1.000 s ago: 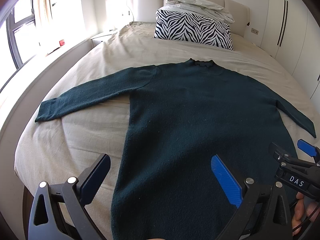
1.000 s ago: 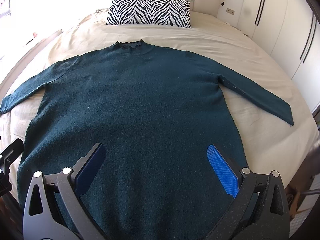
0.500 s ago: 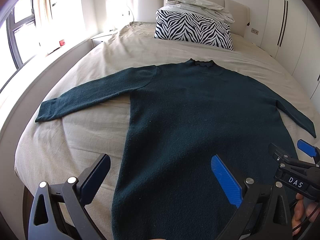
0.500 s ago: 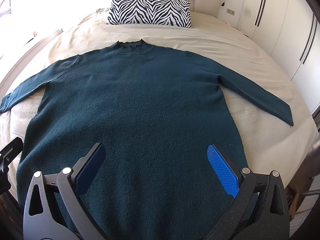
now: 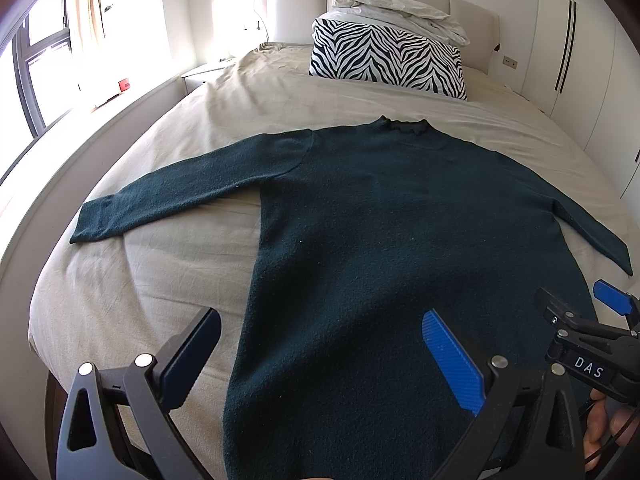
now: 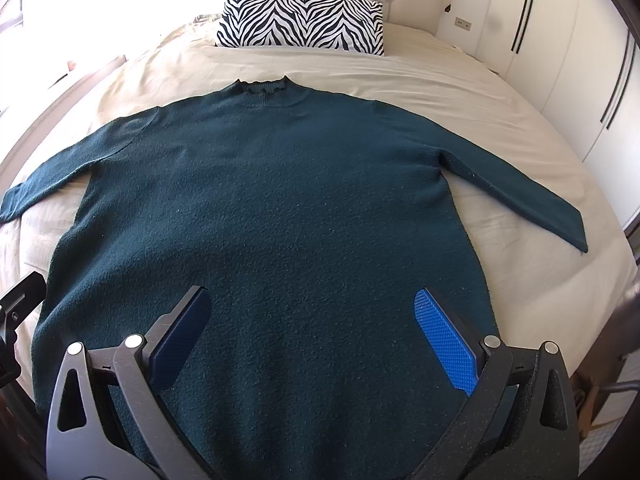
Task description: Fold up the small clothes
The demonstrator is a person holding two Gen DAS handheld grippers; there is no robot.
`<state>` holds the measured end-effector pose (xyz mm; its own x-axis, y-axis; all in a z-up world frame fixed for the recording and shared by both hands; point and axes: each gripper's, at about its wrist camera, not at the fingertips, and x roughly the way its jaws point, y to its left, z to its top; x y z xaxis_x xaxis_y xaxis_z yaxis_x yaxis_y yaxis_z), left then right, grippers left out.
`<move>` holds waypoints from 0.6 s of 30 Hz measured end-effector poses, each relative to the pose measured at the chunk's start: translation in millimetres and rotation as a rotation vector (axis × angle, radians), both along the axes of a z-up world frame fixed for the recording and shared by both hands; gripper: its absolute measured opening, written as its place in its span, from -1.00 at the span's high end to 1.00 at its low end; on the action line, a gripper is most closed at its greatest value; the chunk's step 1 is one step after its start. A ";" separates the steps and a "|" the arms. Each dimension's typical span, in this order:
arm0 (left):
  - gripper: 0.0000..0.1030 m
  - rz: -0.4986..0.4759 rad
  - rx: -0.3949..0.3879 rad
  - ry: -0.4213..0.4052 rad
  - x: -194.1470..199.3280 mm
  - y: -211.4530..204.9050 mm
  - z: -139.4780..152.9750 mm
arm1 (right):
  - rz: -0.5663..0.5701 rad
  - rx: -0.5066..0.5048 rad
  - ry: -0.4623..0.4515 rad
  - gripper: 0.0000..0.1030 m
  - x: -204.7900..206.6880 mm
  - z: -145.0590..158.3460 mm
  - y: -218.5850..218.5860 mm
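A dark teal knit sweater (image 5: 380,220) (image 6: 272,208) lies flat on the beige bed, collar toward the headboard, both sleeves spread out to the sides. My left gripper (image 5: 320,336) hovers open above the sweater's lower left edge, nothing between its blue pads. My right gripper (image 6: 312,320) stands open over the lower middle of the sweater, also holding nothing. The right gripper also shows at the right edge of the left wrist view (image 5: 592,328), with a hand beneath it. The hem is hidden below both views.
A zebra-print pillow (image 5: 384,60) (image 6: 300,16) with a crumpled white duvet (image 5: 400,8) on top leans against the headboard. White wardrobe doors (image 6: 568,40) stand on the right; a window (image 5: 36,60) and ledge run along the left. Beige sheet (image 5: 160,272) surrounds the sweater.
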<state>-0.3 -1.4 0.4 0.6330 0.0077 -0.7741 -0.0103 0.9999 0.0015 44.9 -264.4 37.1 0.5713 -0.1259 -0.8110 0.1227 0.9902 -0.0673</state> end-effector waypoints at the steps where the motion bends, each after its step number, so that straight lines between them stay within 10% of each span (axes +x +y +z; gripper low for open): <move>1: -1.00 0.000 0.000 0.000 -0.2 -0.2 0.1 | 0.000 0.000 -0.001 -1.00 0.0 0.0 0.0; 18: -1.00 0.000 0.001 0.001 0.2 0.0 -0.1 | -0.001 0.002 0.002 -1.00 -0.4 -2.4 0.2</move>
